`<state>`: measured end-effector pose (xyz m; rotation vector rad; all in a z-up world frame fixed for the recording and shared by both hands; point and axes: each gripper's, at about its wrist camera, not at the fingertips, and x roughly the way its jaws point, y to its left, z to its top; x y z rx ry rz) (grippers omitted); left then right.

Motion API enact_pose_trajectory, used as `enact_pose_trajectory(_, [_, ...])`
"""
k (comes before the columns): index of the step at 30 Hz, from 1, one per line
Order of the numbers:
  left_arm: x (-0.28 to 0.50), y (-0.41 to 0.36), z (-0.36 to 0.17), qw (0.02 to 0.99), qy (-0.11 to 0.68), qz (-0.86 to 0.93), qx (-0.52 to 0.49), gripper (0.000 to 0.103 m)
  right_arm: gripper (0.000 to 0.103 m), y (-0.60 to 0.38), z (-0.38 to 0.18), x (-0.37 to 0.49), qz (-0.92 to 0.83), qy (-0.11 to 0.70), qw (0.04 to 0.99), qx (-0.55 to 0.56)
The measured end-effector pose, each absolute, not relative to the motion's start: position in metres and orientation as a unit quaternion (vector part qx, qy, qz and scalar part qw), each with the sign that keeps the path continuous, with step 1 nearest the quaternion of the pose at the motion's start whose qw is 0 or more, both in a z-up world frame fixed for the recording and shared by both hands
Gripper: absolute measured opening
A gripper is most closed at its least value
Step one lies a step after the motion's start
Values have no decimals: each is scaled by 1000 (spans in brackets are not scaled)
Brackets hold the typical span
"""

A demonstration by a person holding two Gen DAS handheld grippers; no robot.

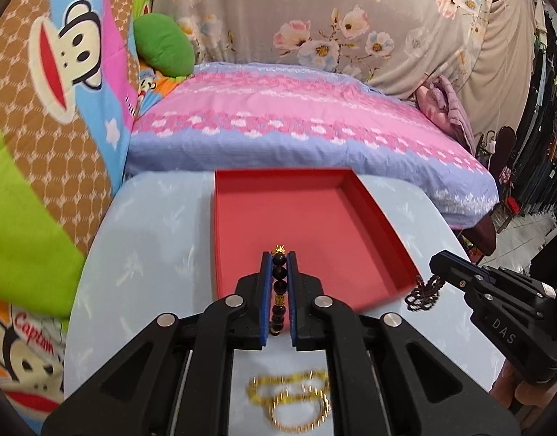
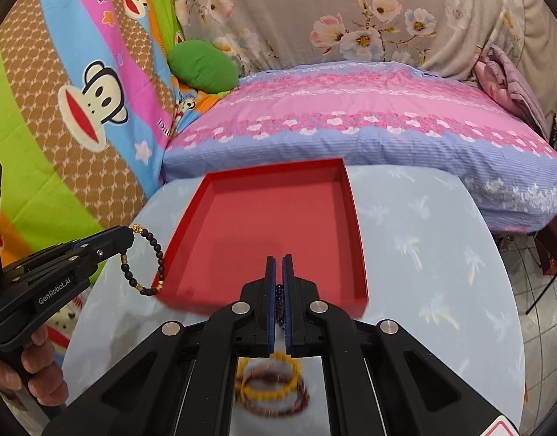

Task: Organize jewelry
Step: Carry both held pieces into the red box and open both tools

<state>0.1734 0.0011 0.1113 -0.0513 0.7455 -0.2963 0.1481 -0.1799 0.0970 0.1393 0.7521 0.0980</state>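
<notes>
Left tool [image 1: 279, 265]: we see it pinching a black bead bracelet [image 1: 279, 283] between its blue pads; a gold charm tops the strand at the fingertips. From the right wrist view the same bracelet [image 2: 147, 258] hangs in a loop from the left tool [image 2: 127, 234], its lower end at the near left corner of the tray.

Right tool [image 2: 277, 269]: pressed together on a dark beaded bracelet [image 2: 279, 303], only a sliver visible between the pads. In the left wrist view this strand [image 1: 423, 290] dangles in a bunch from the right tool [image 1: 436, 259], just off the tray's near right corner.

Red tray [image 1: 373, 210]: shallow, open, on the bench [image 1: 151, 236]; we see nothing lying on its floor.

Loose jewelry: gold-coloured chains [image 1: 289, 399] on the bench beneath the left tool, blurred. Under the right tool, a yellow bead bracelet [image 2: 267, 388] over dark red strands, also blurred.

Surroundings: bed [image 1: 314, 127] with pink and lilac cover behind the bench; green cushion [image 1: 164, 43] at its left.
</notes>
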Motion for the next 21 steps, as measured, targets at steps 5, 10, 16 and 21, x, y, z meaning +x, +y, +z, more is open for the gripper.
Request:
enact_pose_trajectory(5, [229, -10, 110, 921, 361, -147, -22, 8, 3, -181, 96, 213, 53, 370, 925, 70])
enact_pose_trajectory(10, [285, -19, 89, 913, 383, -141, -21, 8, 3, -183, 86, 275, 60, 382, 918, 87])
enact_pose_trajectory(16, [328, -23, 64, 908, 399, -128, -13, 8, 3, -182, 65, 331, 59, 394, 913, 92])
enact_pose_trajectory(21, [354, -25, 51, 904, 410, -122, -11, 8, 3, -182, 43, 357, 52, 411, 907, 80])
